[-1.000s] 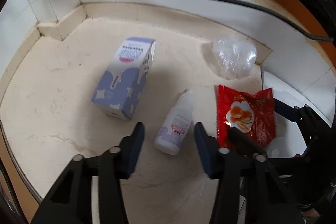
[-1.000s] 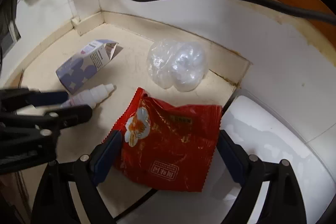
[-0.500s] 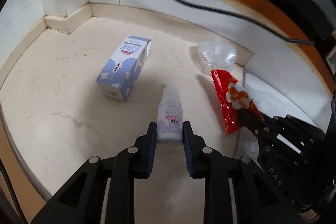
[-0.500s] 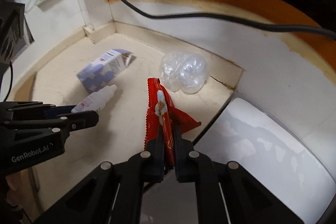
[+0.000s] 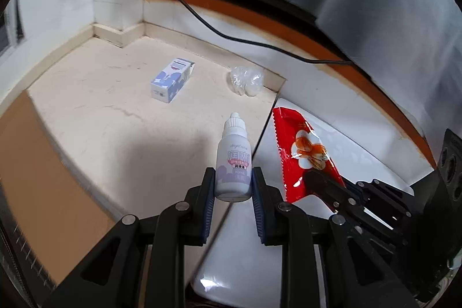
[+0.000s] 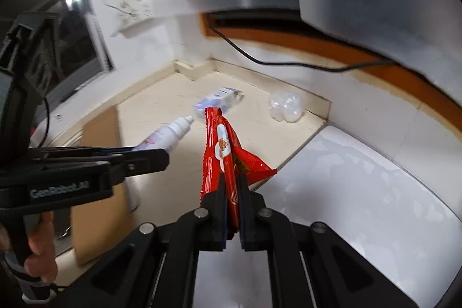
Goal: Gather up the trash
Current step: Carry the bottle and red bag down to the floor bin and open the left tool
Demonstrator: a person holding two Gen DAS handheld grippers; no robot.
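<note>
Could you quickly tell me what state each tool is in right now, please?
Left tool: closed on the white dropper bottle.
Right tool: closed on the red snack wrapper.

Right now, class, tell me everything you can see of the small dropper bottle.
The dropper bottle is small, white, plastic-looking, with a ribbed white screw cap and a label printed in lilac and pink. It is clamped near its base between the left gripper's jaws, cap pointing away from the camera, lifted clear of the cream floor. Only the jaw pads touch it.
</note>
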